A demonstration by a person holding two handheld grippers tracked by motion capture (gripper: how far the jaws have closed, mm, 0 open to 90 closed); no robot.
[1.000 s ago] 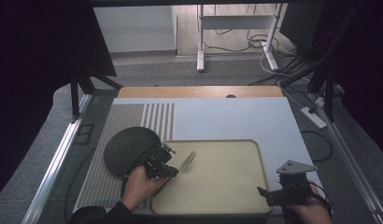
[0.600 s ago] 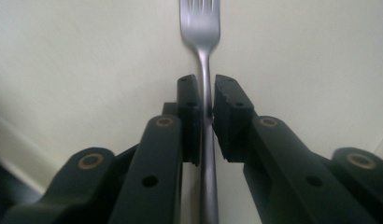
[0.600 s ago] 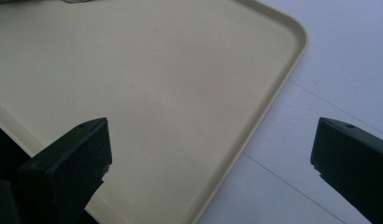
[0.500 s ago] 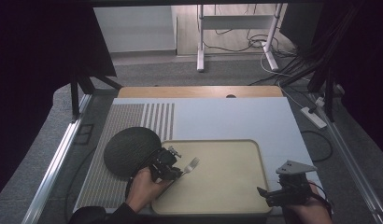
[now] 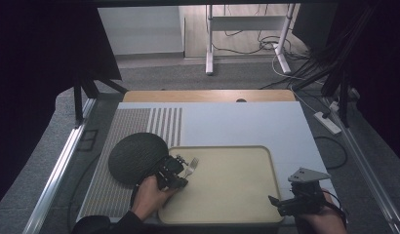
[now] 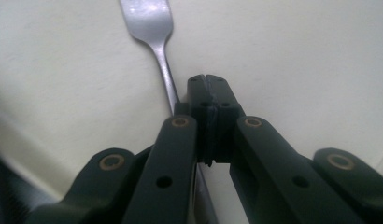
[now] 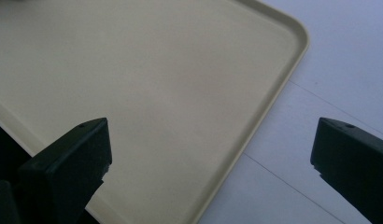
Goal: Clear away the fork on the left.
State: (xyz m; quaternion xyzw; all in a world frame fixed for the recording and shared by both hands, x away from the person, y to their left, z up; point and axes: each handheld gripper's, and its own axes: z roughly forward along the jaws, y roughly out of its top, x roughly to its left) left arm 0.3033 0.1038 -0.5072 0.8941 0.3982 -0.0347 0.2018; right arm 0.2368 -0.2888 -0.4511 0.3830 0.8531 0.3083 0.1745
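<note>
At the near edge of the beige rectangular plastic tray (image 5: 227,190), toward its right corner, the right gripper (image 5: 278,207) hangs with its jaws wide apart and nothing between them. In the right gripper view (image 7: 210,133) you can see bare tray and the white tabletop (image 7: 339,70) through the gap. So that hand is just parked for now.

Over at the tray's left side, the left gripper (image 5: 180,162) is down low on the silver metal fork (image 5: 191,166), which lies on the tray near its far-left corner, tines pointing away from the person. In the left gripper view the 2 jaws are pressed together (image 6: 208,81), and the fork (image 6: 147,18) handle runs along the left jaw and slips under it. It doesn't look pinched between the pads, so I'd say the grab hasn't landed. The fork is on the tray but not picked up or moved anywhere, so pretty much everything is left: open up, line up on the handle, close again.

Just off the tray's left edge sits a dark grey round textured mat (image 5: 137,157), close to the left hand (image 5: 149,195), so that side is tight. Beyond the tray the tabletop (image 5: 237,122) is bare, with a grey striped patch (image 5: 164,122) at far left. Past the table, a white power strip (image 5: 327,123) lies on the floor.
</note>
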